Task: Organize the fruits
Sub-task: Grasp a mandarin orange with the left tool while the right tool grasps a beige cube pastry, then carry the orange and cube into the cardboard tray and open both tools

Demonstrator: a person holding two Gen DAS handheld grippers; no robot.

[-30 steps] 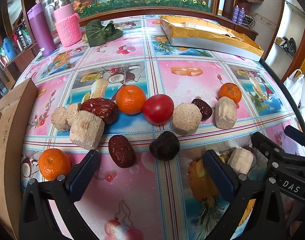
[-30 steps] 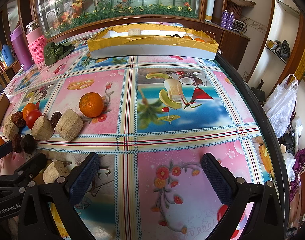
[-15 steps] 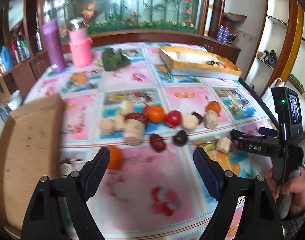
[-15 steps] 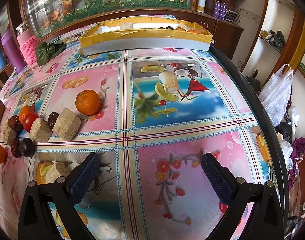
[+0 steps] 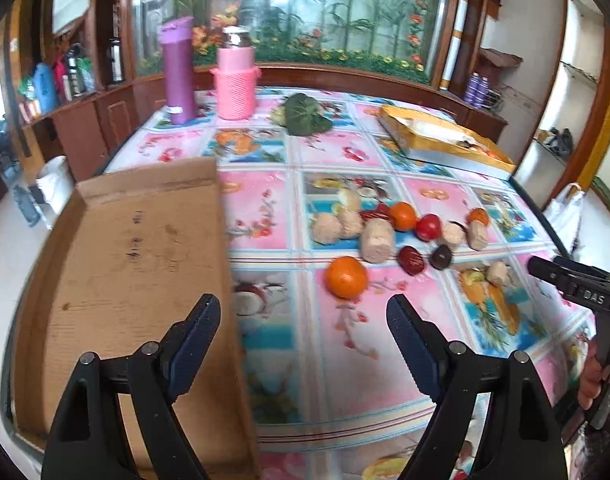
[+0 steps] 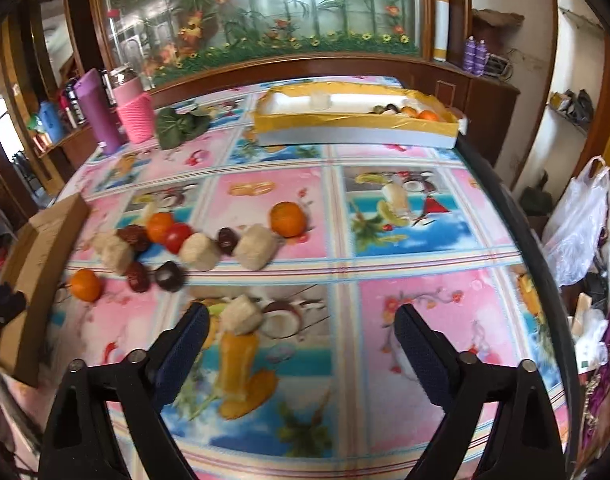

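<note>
Fruits scattered mid-table on fruit-print tablecloth (image 6: pixel 405 268): oranges (image 5: pixel 346 277), tomato (image 5: pixel 428 227), dark dates (image 5: pixel 411 260), beige chunks (image 5: pixel 377 240). Few more pieces lie in yellow tray (image 6: pixel 357 126) at far edge. Cardboard box (image 5: pixel 133 280) sits left of pile. Left gripper (image 5: pixel 301 340) jaws apart, empty. Right gripper (image 6: pixel 301 342) jaws narrowing, nothing gripped; beige chunk (image 6: pixel 241 314) just beyond left finger.

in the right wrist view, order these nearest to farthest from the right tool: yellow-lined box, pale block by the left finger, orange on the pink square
From the right tool:
1. pale block, just ahead of its left finger.
2. orange, further up the table, near the centre.
3. yellow-lined box, at the table's far edge.
</note>
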